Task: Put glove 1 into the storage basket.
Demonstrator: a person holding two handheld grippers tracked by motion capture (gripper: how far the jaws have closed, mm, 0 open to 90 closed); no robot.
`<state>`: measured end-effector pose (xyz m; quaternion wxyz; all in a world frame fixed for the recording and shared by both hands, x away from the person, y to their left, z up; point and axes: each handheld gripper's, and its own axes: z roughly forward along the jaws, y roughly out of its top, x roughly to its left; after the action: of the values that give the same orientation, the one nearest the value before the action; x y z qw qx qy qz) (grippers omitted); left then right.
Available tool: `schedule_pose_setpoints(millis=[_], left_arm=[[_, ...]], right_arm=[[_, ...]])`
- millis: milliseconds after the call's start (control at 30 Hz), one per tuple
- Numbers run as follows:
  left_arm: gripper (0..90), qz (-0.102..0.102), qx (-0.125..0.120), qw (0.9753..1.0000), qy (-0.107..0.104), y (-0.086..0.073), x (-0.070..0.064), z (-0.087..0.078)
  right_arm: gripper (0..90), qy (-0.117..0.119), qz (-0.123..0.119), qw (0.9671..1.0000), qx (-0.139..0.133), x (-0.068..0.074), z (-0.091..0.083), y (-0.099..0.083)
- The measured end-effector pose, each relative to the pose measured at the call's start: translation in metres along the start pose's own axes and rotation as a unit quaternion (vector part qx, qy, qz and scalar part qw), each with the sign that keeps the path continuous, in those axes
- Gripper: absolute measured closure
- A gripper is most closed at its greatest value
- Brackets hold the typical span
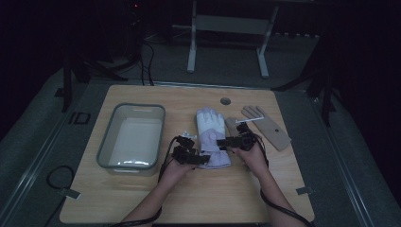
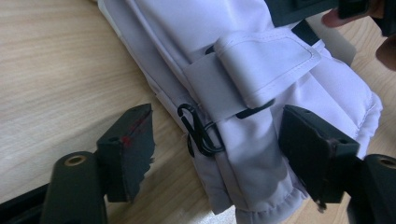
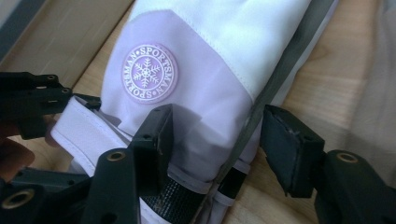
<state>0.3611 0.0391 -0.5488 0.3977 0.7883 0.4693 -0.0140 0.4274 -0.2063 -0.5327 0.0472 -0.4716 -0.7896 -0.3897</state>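
Observation:
A white and lilac ski glove (image 1: 210,135) lies flat mid-table, fingers pointing away from me. My left gripper (image 1: 199,159) is at the cuff's left corner. In the left gripper view it (image 2: 217,128) is open, its jaws straddling the cuff near the wrist strap (image 2: 261,60) and a black clip (image 2: 198,133). My right gripper (image 1: 223,142) comes in from the glove's right side. In its own view it (image 3: 219,137) is open, one jaw on the lilac cuff below the snowflake badge (image 3: 149,73), the other off the glove's edge.
A grey plastic bin (image 1: 106,142) stands at the table's left. A tan glove (image 1: 267,126) lies flat to the right of the ski glove. The wooden table (image 1: 213,198) has a round hole (image 1: 225,100) near its far edge.

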Motion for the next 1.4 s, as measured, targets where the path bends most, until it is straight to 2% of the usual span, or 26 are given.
schedule_pose_setpoints(millis=[133,200,300,367,433,533,667,733,1100,1133,1333,1400], left_arm=[[34.6,-0.007,0.007,0.9999,-0.012,-0.002,0.004,0.005],[37.8,-0.008,0.005,0.9998,-0.019,-0.002,0.005,0.006],[43.8,0.004,0.002,0.9998,-0.018,-0.003,0.004,0.007],[46.0,0.003,0.002,0.9998,-0.022,-0.004,0.004,0.008],[53.5,0.005,0.001,0.9998,-0.021,-0.004,0.003,0.007],[58.6,0.006,0.001,0.9997,-0.024,-0.004,0.003,0.007],[66.9,0.017,0.01,0.9995,-0.023,-0.001,0.001,0.005],[68.6,0.024,0.016,0.9994,-0.022,0.0,0.0,0.004],[73.6,0.046,0.04,0.9978,-0.028,0.01,-0.002,-0.003],[73.6,0.056,0.041,0.9971,-0.03,0.015,-0.003,-0.007],[73.9,0.078,0.043,0.9952,-0.042,0.027,-0.007,-0.026],[73.9,0.09,0.042,0.994,-0.047,0.033,-0.008,-0.038]], right_arm=[[44.2,0.008,0.014,0.9999,0.005,-0.004,0.005,-0.003],[42.7,0.019,0.038,0.999,0.017,-0.011,0.011,-0.005],[49.4,0.037,0.047,0.998,0.021,-0.014,0.012,-0.007],[52.3,0.042,0.049,0.9977,0.021,-0.014,0.013,-0.008],[59.1,0.03,0.03,0.9989,0.019,-0.01,0.012,-0.007],[66.5,-0.002,-0.001,0.9999,0.012,0.0,0.011,-0.008],[71.9,-0.045,-0.041,0.9981,0.007,0.014,0.009,-0.009],[73.0,-0.056,-0.048,0.9972,0.01,0.017,0.009,-0.009],[76.0,-0.086,-0.073,0.9936,-0.001,0.032,0.003,-0.007],[76.0,-0.089,-0.074,0.9933,-0.001,0.035,0.002,-0.006],[76.1,-0.094,-0.084,0.9919,-0.017,0.05,-0.014,0.004],[76.1,-0.097,-0.094,0.9906,-0.025,0.059,-0.021,0.008]])
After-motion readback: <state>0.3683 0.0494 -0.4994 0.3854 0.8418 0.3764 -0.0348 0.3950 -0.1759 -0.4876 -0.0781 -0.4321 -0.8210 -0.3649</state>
